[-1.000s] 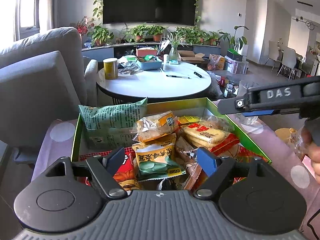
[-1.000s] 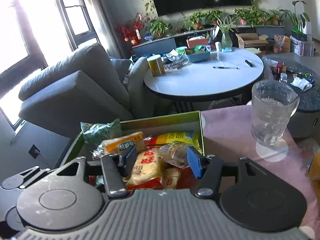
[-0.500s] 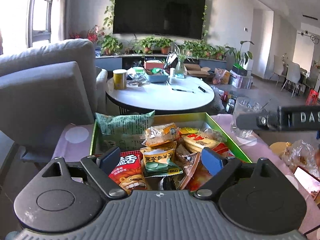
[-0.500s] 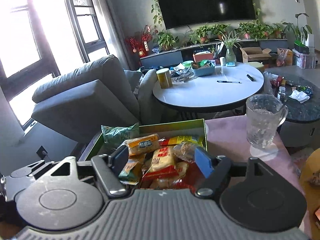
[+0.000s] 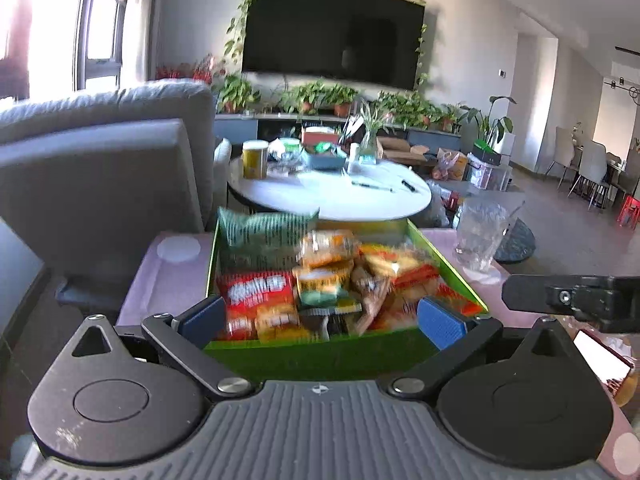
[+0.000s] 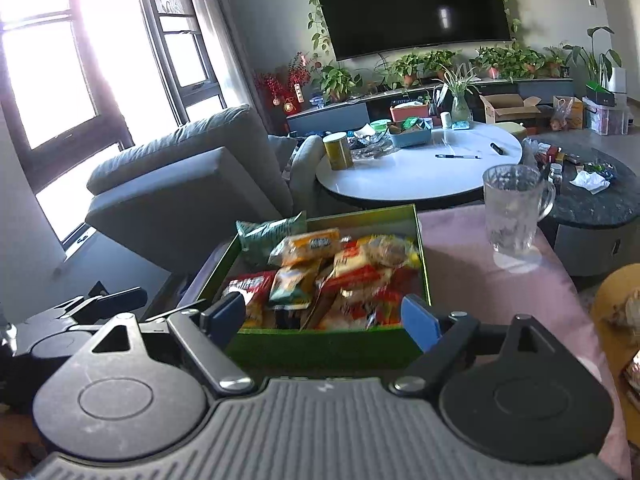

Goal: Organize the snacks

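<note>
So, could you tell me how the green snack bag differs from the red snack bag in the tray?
The green snack bag stands propped at the far left corner of the green tray, poking above the rim; the red snack bag lies flat, nearer the front. The green one carries pale print, the red one bold lettering. Neither is gripped by the left gripper, whose jaws are opening.

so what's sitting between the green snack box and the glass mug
Nothing: between the green snack box and the glass mug is only bare pink tablecloth, clearest in the right wrist view.
</note>
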{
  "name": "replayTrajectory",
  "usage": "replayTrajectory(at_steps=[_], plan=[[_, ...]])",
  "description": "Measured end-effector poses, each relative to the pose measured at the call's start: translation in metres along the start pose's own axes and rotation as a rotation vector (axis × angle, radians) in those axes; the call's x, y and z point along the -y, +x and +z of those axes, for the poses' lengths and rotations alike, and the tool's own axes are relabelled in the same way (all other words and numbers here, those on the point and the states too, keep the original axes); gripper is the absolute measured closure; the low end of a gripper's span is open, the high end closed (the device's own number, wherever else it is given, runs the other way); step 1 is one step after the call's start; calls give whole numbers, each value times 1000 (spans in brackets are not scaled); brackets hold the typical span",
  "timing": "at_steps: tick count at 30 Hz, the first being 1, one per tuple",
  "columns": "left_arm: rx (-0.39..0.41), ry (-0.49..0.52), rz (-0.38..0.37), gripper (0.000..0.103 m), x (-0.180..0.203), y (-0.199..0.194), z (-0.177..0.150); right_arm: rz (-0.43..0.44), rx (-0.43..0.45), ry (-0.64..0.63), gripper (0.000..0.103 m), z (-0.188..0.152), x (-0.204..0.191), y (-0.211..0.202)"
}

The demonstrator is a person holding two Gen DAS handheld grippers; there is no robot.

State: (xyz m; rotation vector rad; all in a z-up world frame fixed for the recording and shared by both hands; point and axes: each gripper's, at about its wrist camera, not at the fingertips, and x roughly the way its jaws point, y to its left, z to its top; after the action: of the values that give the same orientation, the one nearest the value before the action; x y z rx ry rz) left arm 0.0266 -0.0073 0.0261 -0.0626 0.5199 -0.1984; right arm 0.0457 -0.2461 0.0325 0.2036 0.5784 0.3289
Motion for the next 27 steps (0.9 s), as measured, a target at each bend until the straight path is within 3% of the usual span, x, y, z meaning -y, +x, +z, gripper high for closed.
replayTrajectory(at_steps=[6,27], plan=[[-64,-16,47,0,5,-3,-19,5,-20,5,17,-17,-5,-10],[0,64,109,0,10,-28,-32,-22,-30,-5,17,-37,-16,-13]])
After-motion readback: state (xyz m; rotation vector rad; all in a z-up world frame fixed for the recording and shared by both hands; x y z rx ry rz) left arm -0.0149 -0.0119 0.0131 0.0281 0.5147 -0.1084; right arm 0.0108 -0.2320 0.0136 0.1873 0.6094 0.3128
